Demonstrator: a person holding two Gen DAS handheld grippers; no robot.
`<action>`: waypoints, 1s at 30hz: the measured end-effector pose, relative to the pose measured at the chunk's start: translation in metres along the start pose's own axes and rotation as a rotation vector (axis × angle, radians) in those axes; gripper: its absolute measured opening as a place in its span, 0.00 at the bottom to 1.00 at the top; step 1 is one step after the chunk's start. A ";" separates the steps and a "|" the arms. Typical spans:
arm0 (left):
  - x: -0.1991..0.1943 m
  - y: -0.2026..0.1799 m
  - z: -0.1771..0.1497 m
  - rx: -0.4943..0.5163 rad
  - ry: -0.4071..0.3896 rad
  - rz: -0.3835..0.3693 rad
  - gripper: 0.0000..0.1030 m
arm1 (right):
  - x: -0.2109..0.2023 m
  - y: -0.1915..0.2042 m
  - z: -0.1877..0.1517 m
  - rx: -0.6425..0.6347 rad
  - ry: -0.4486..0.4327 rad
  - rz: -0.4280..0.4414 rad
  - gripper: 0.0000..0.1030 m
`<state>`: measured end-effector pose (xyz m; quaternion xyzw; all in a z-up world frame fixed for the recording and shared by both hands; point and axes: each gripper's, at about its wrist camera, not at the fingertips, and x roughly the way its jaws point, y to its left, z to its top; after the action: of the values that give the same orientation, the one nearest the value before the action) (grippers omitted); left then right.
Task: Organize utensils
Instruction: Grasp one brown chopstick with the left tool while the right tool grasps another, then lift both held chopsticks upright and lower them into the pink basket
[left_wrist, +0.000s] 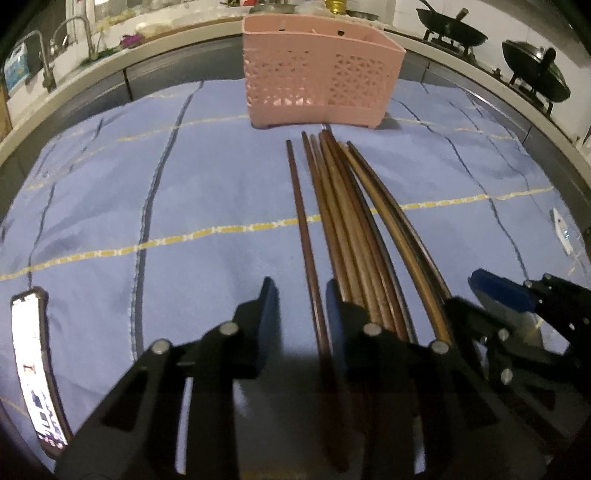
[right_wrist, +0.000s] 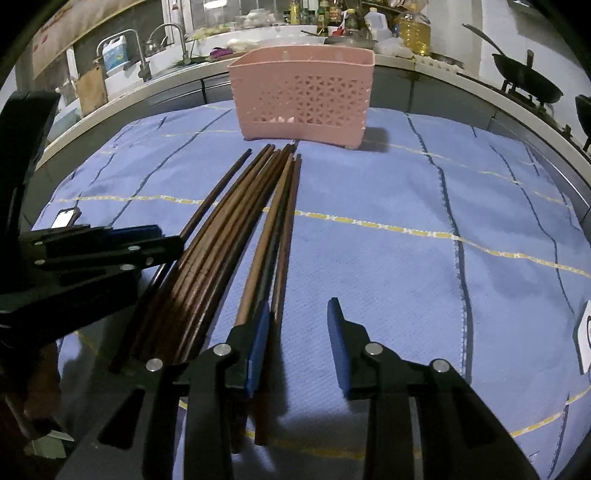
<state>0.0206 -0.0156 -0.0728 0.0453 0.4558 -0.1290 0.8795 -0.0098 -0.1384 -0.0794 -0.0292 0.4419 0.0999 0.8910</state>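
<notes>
**Both grippers low over the chopsticks**

The left gripper (left_wrist: 301, 295) has its fingers apart around one dark chopstick (left_wrist: 301, 221), not pressing it. The right gripper (right_wrist: 297, 314) stands likewise, fingers apart beside the bundle (right_wrist: 236, 240). Beyond both fingertips, the pink holder (left_wrist: 317, 74) stands on the blue cloth (left_wrist: 110, 206).

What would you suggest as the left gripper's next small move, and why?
Probably close the left gripper a little further. Its jaws already straddle the lone dark chopstick, which lies apart from the bundle of chopsticks on the blue cloth, and gaps show on both sides, so nothing is gripped yet. The pink holder waits beyond.
</notes>
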 end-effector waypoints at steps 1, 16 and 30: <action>0.001 -0.002 0.001 0.013 -0.003 0.014 0.26 | 0.000 0.001 0.000 -0.005 -0.007 -0.005 0.32; 0.004 0.008 0.003 0.086 0.034 0.015 0.07 | -0.001 -0.037 0.008 0.032 0.062 0.009 0.16; 0.041 0.019 0.072 0.068 0.052 -0.047 0.06 | 0.061 -0.041 0.098 0.026 0.098 0.152 0.05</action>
<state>0.1055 -0.0192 -0.0649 0.0674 0.4748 -0.1639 0.8620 0.1114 -0.1555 -0.0694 0.0113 0.4871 0.1598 0.8585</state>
